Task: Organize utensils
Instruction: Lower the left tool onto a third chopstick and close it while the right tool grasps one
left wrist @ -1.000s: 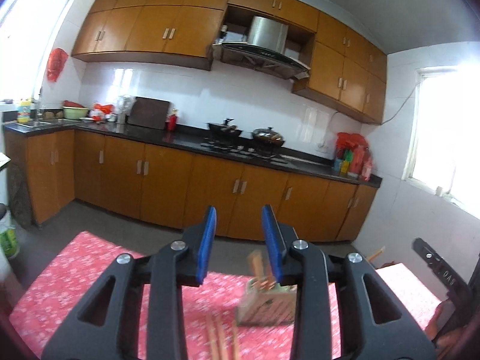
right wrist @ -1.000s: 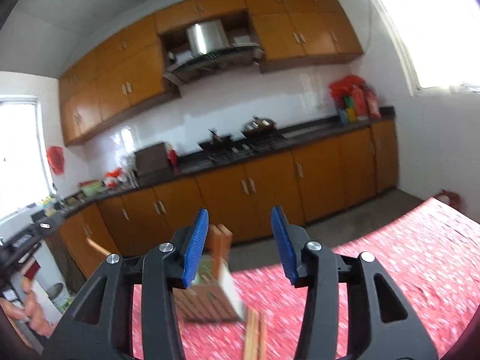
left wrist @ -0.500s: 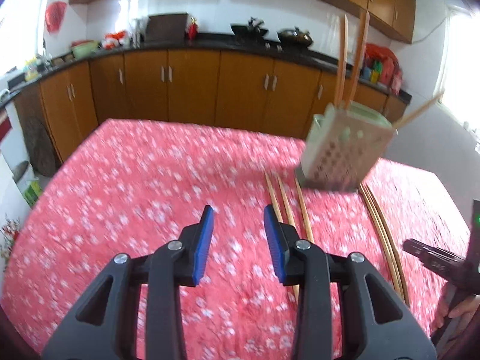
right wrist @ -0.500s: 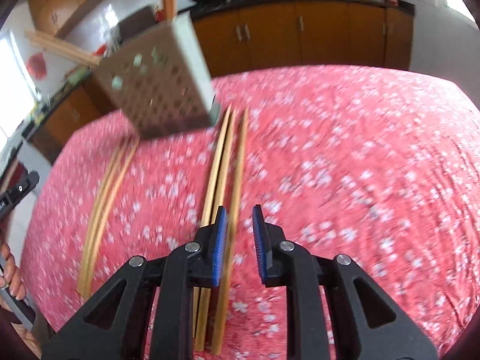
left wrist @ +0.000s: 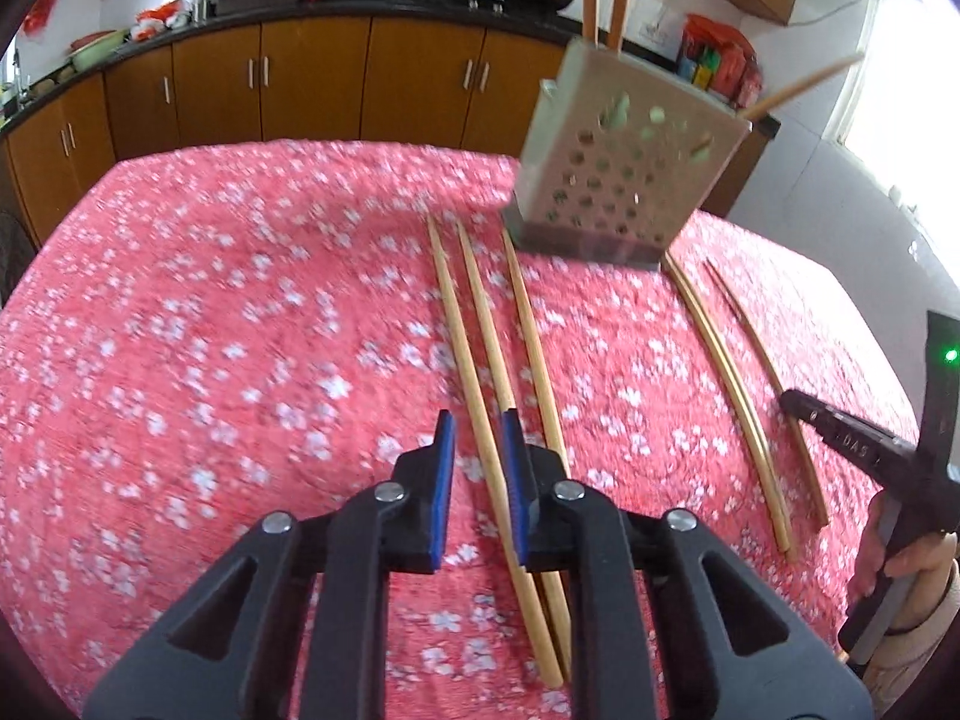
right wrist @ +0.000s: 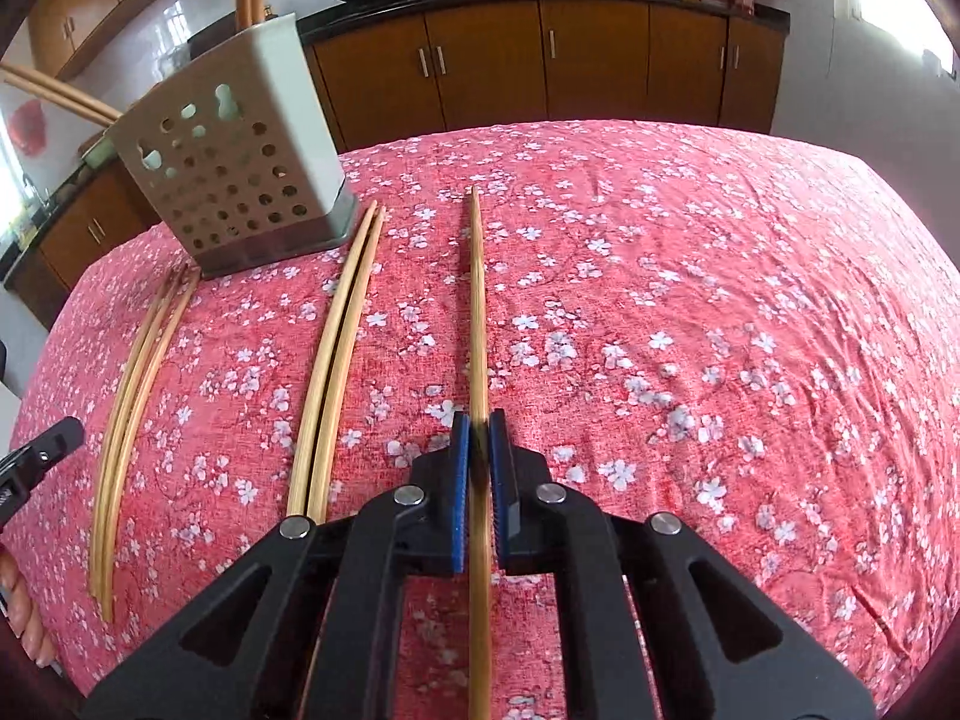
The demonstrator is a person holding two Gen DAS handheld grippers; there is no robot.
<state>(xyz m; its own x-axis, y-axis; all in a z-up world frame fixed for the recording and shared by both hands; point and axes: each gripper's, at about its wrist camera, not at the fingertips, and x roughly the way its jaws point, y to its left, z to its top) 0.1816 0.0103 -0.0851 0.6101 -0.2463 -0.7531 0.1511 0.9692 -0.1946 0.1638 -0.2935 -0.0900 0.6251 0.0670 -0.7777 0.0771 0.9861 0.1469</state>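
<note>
One chopstick (right wrist: pixel 477 312) pinched between blue pads of right gripper (right wrist: pixel 479 456), jaws just closed tight on it. Left gripper (left wrist: pixel 478 450) jaws narrowing, second chopstick (left wrist: pixel 480 396) in gap, pads apart from it. Perforated holder (left wrist: pixel 624 180) stands beyond on floral tablecloth (left wrist: pixel 210 312).

text: "DAS", partly legible | on: black hand-held gripper (left wrist: pixel 864 450) at right edge, left wrist view

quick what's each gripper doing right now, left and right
Left gripper: jaws just closing around a chopstick, pads not yet pressing it; open.
Right gripper: just closed, clamped on a single chopstick.
</note>
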